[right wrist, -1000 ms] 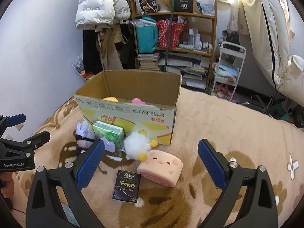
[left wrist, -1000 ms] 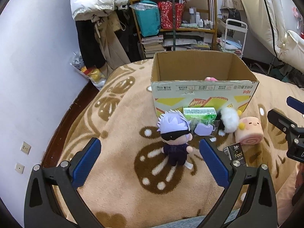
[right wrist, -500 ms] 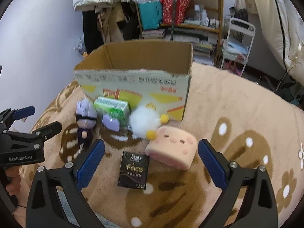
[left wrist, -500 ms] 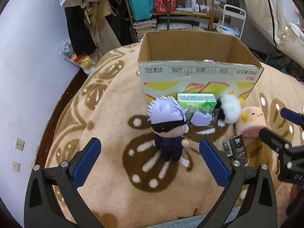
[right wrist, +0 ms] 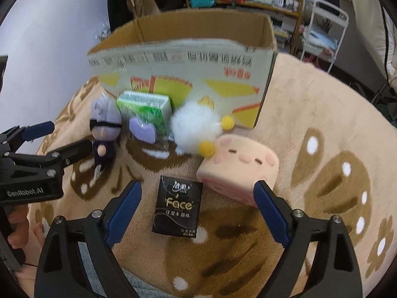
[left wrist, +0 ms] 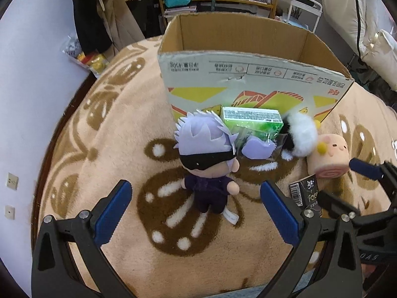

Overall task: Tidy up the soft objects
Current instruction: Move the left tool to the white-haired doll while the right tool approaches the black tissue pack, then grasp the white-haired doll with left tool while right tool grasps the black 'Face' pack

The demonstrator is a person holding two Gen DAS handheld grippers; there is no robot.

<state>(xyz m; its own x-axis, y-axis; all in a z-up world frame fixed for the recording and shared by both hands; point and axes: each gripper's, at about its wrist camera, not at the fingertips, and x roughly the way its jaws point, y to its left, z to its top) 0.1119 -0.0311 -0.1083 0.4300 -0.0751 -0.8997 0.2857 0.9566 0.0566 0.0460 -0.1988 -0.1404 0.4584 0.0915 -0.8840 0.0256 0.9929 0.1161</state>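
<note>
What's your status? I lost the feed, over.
Both tools open, nothing held. Left tool over the purple-haired doll; right tool, jaws just narrowing, over the black tissue pack. Cardboard box behind, path clear.

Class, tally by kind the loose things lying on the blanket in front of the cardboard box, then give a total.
Plush toys: 3 – doll, white pompom, pink roll
Tissue packs: 2 – green, black
Purple heart: 1
Total: 6

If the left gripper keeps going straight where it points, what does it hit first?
Most likely the plush doll: it lies between the open pads of the left gripper, just ahead. Depth is unclear; the blanket under it comes next.
</note>
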